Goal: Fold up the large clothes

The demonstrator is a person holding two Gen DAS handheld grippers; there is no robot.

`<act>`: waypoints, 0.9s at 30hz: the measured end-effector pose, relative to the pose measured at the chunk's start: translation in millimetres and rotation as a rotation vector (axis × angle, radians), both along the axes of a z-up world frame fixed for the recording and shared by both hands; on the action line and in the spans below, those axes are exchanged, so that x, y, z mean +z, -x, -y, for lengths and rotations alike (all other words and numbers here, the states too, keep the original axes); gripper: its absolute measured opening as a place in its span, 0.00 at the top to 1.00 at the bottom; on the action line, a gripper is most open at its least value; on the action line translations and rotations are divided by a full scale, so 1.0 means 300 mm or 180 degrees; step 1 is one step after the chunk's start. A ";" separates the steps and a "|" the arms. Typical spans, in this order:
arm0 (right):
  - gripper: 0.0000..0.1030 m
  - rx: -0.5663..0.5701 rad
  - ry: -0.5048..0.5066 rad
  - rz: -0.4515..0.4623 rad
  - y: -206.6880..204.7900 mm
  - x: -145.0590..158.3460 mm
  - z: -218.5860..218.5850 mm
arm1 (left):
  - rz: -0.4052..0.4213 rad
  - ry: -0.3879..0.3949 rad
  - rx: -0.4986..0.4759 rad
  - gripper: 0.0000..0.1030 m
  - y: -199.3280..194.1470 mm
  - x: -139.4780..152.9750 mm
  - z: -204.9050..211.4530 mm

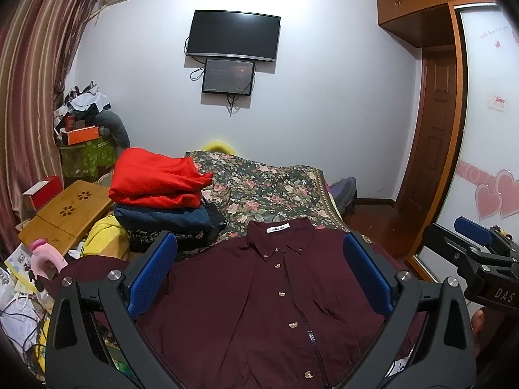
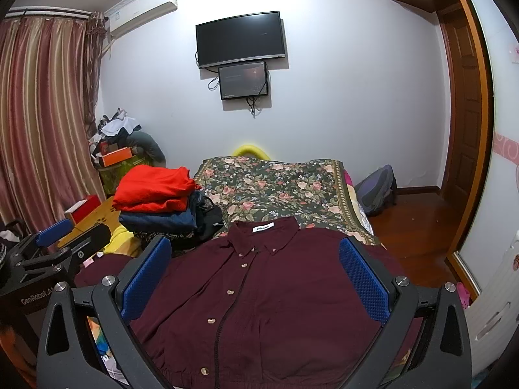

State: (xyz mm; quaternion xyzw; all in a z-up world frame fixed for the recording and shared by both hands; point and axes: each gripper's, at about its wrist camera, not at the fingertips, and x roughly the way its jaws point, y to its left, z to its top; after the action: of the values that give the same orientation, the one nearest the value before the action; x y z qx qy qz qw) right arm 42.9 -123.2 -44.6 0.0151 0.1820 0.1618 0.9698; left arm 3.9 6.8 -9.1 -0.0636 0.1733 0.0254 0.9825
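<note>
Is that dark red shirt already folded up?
No, the shirt lies spread flat on the bed, buttoned front and collar facing up.

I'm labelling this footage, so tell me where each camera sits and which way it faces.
Left wrist: on the left gripper, above the near end of the bed, facing the TV wall over the shirt; its open fingers show, the right gripper at the right edge.
Right wrist: on the right gripper, facing the same way; its open fingers show, the left gripper at the left edge.
Shared: shirt, bed, TV, red pile.
</note>
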 end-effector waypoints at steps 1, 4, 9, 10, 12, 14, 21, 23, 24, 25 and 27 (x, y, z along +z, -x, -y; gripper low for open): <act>0.00 -0.0003 -0.0006 -0.0004 -0.002 -0.001 0.005 | 0.0003 -0.0006 -0.0001 0.00 0.001 0.001 0.002; 0.00 -0.0004 -0.0022 -0.0011 -0.006 -0.002 0.015 | 0.0004 -0.0014 -0.0007 0.00 0.002 0.003 0.005; 0.00 0.0002 -0.0031 -0.0024 -0.012 0.003 0.019 | 0.0004 -0.0016 -0.0003 0.00 0.001 0.004 0.006; 0.00 0.0001 -0.0027 -0.0023 -0.011 0.003 0.019 | 0.0004 -0.0016 -0.0002 0.00 0.001 0.004 0.006; 0.00 0.0000 -0.0027 -0.0021 -0.012 0.002 0.020 | 0.0004 -0.0019 -0.0001 0.00 0.000 0.005 0.007; 0.00 0.0002 -0.0032 -0.0024 -0.013 0.003 0.020 | 0.0004 -0.0018 -0.0002 0.00 0.001 0.004 0.006; 0.00 0.0001 -0.0029 -0.0021 -0.012 0.002 0.018 | 0.0007 -0.0021 -0.0004 0.00 0.004 0.006 0.005; 0.00 0.0002 -0.0032 -0.0027 -0.013 0.003 0.018 | 0.0004 -0.0017 -0.0003 0.00 0.002 0.006 0.005; 0.00 0.0002 -0.0033 -0.0029 -0.013 0.003 0.019 | 0.0000 -0.0017 -0.0004 0.00 0.002 0.006 0.006; 0.00 0.0001 -0.0031 -0.0033 -0.014 0.003 0.018 | 0.0001 -0.0017 -0.0006 0.00 0.003 0.005 0.006; 0.00 0.0001 -0.0031 -0.0026 -0.011 0.002 0.018 | 0.0002 -0.0021 -0.0005 0.00 0.003 0.005 0.006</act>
State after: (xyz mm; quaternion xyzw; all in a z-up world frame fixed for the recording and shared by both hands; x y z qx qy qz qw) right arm 46.3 -128.7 -43.9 0.0204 0.1851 0.1627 0.9689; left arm 3.1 5.0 -7.6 -0.0602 0.1729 0.0253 0.9828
